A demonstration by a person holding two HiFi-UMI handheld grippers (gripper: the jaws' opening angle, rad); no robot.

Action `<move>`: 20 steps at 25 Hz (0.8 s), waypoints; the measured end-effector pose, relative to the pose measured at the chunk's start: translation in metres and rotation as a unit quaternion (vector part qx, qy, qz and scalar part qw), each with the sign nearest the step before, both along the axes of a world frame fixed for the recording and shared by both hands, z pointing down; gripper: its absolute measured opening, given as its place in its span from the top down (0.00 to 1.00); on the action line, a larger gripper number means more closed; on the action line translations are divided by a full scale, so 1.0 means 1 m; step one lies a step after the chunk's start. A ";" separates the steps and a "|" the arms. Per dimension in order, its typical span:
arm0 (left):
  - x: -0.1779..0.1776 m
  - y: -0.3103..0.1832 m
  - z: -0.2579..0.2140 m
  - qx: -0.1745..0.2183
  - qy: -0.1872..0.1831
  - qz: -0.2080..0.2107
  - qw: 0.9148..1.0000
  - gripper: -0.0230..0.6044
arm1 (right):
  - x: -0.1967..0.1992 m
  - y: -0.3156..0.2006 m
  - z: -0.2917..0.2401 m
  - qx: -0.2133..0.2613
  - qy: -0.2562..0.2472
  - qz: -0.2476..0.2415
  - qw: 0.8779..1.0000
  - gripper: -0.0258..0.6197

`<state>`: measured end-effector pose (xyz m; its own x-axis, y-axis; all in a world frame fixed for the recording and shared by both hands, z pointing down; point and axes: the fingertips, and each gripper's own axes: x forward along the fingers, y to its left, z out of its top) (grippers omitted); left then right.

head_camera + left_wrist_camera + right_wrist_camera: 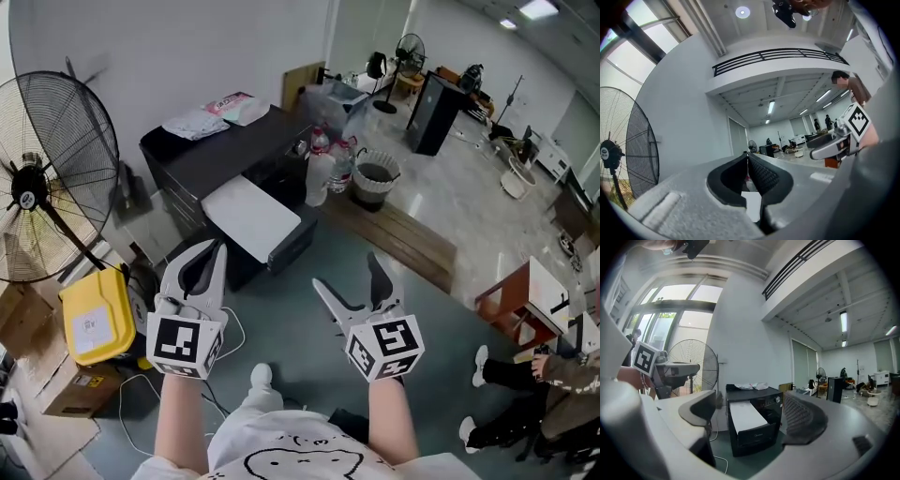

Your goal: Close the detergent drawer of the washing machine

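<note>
The left gripper [216,251] has its 2 jaws closed tip to tip on nothing, while the right gripper [347,274] holds its jaws spread wide and empty. Beyond them on the floor stands the black washing machine [220,150]. Its white detergent drawer [251,217] is pulled out toward the grippers and touches neither.

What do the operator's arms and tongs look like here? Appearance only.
Left tongs and right tongs: light grey plastic, tapered jaws lined with black ribbed pads. Each carries a white cube with black square markers on its faces. Forearms are bare; the person wears a white T-shirt with a black line drawing.
</note>
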<state>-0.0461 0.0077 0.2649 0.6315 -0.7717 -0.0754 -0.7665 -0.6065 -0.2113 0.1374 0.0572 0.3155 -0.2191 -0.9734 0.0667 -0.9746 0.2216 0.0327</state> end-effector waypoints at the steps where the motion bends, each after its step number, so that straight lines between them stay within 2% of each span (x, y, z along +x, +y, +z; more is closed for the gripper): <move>1: -0.001 -0.014 0.000 -0.001 0.002 -0.001 1.000 0.94 | 0.001 -0.014 0.002 -0.004 -0.007 0.001 1.000 0.28; 12: 0.002 -0.162 0.013 -0.021 0.009 0.018 1.000 0.94 | 0.005 -0.146 0.037 -0.042 -0.057 0.013 0.997 0.28; 20: 0.008 -0.208 0.039 -0.051 0.014 0.038 0.998 0.94 | 0.009 -0.181 0.078 -0.087 -0.076 0.029 0.993 0.29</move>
<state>-0.0380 -0.2003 0.3036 0.6874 -0.7261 -0.0166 -0.7220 -0.6807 -0.1242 0.1462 -0.1240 0.3934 -0.1842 -0.9612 0.2055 -0.9765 0.1551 -0.1498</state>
